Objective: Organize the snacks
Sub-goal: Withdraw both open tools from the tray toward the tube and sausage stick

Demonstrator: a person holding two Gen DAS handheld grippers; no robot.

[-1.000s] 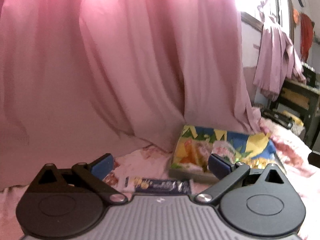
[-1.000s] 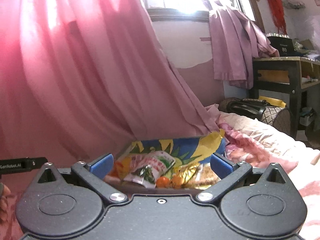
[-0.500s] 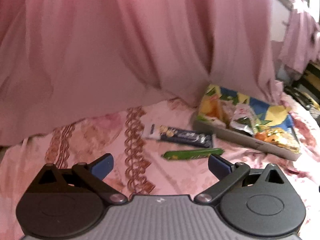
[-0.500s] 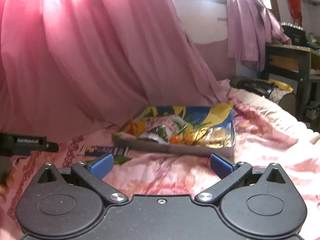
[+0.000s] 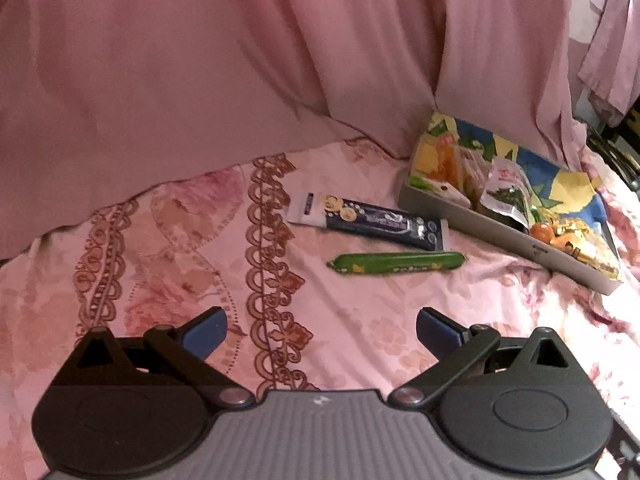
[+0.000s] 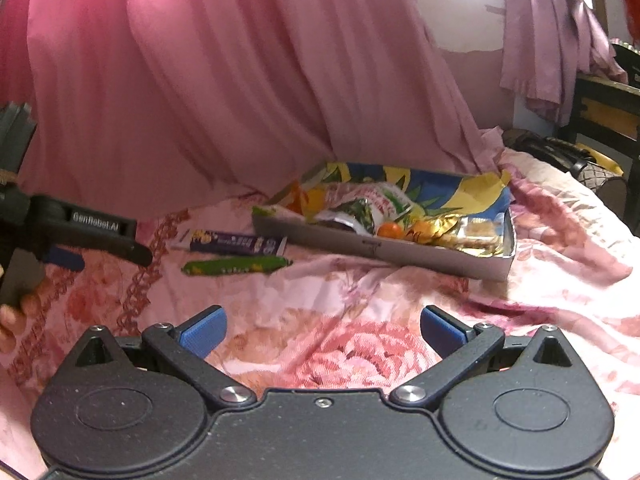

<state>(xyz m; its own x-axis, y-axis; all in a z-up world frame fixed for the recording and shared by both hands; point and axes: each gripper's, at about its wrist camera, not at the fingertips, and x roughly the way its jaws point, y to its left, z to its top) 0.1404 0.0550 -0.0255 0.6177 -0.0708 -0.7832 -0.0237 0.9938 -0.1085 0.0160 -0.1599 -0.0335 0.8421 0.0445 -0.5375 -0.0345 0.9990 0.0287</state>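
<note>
Snacks: two packets [image 5: 367,221] [image 5: 398,263] on bedspread [image 5: 360,320] beside one filled tray [image 5: 504,228].

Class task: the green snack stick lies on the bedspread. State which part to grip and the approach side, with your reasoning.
Grip the green snack stick at its middle, from above, fingers across its narrow width: it lies flat and long, and the dark blue packet lies close behind it.

One grey tray [image 5: 500,224] of snacks, one dark-blue bar [image 5: 372,220], one green stick [image 5: 396,262], two tongs.
</note>
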